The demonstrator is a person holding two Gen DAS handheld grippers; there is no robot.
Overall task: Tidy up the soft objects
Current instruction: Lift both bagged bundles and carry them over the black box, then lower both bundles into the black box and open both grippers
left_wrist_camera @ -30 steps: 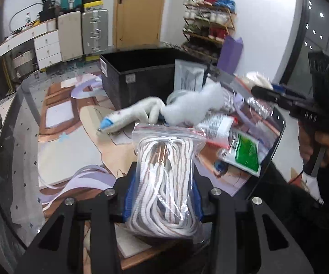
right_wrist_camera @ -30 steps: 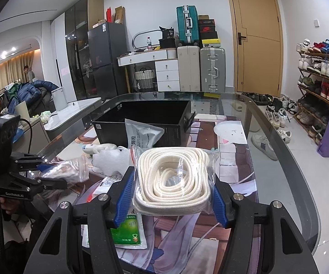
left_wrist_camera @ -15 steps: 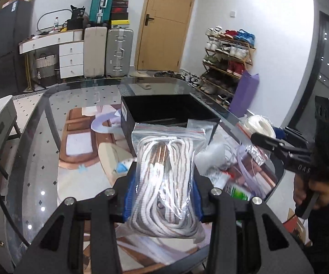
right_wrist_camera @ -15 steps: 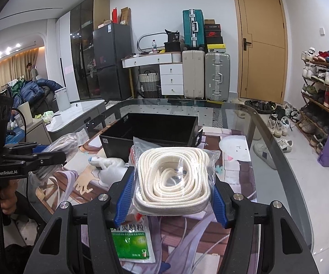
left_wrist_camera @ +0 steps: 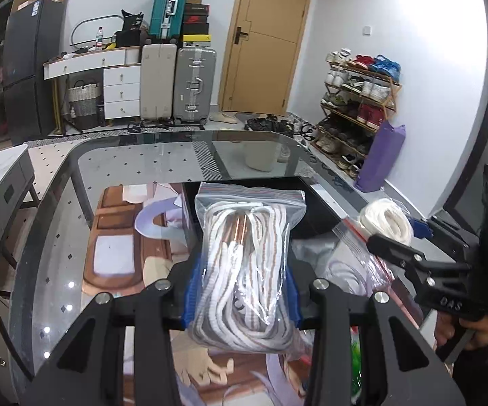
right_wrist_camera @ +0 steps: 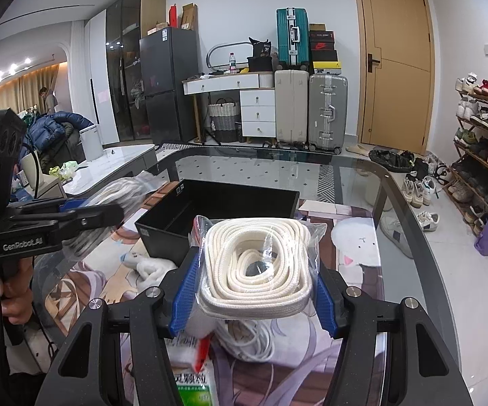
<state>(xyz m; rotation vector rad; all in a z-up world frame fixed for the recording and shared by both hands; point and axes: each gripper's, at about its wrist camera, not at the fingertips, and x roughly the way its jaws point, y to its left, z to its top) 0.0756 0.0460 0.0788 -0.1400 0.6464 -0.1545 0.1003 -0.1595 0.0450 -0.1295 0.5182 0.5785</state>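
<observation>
The left hand-held gripper [left_wrist_camera: 240, 299] is closed on a clear zip bag of striped white cord [left_wrist_camera: 246, 264], lifted above the glass table [left_wrist_camera: 57, 237]; the right hand-held gripper [right_wrist_camera: 254, 299] clamps a bagged coil of cream rope [right_wrist_camera: 255, 267] between its blue pads, jaws partly apart; both bags hang just short of the black bin [right_wrist_camera: 216, 209]; a white plush toy [right_wrist_camera: 149, 267] lies on the table beside the bin.

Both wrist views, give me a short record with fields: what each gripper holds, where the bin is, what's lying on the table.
left gripper: shut on bag of striped cord
right gripper: shut on bag of white rope
black bin: on glass table, beyond both bags, open top
loose on table: white plush toy, green packet
</observation>
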